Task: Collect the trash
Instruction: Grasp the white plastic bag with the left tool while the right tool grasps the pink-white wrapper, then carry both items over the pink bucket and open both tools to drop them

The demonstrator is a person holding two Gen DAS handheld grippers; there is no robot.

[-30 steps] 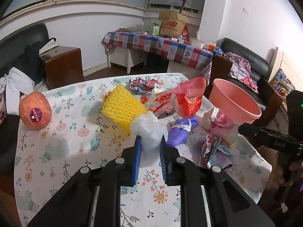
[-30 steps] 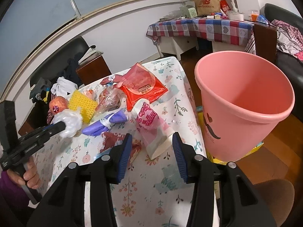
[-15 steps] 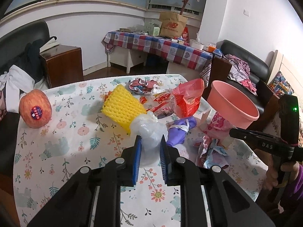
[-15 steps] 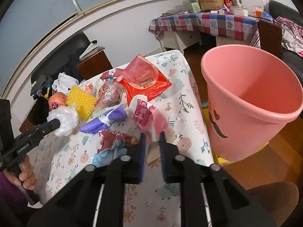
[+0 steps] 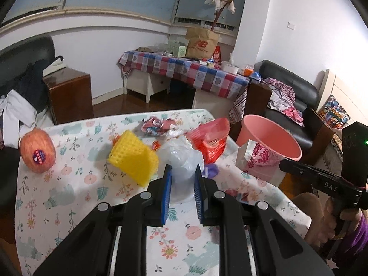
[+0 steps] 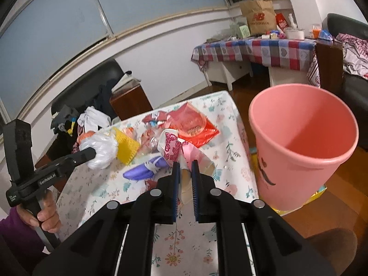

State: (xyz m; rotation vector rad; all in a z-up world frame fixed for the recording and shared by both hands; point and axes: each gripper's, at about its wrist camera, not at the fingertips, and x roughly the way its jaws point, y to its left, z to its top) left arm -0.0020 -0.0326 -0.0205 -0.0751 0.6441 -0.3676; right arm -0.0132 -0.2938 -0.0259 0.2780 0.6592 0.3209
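My left gripper (image 5: 182, 171) is shut on a crumpled clear plastic bag (image 5: 181, 158) and holds it above the floral table (image 5: 69, 184); the bag also shows in the right wrist view (image 6: 101, 148). My right gripper (image 6: 185, 163) is shut on a pink-and-white patterned wrapper (image 6: 177, 148), lifted off the table; the wrapper also shows in the left wrist view (image 5: 260, 155). A pink bin (image 6: 303, 147) stands just right of the table, its mouth open. On the table lie a yellow foam net (image 5: 134, 158), a red packet (image 5: 212, 140), a purple glove (image 6: 145, 168) and other wrappers (image 5: 158, 125).
An apple (image 5: 36, 153) with a sticker sits at the table's left edge. A dark sofa (image 5: 292, 96), a checked-cloth table (image 5: 184, 69) and a wooden cabinet (image 5: 66, 94) stand behind. The bin (image 5: 271, 141) is off the table's right edge.
My right gripper closed on the patterned wrapper and lifted it. My left gripper rose with the plastic bag, away from the table.
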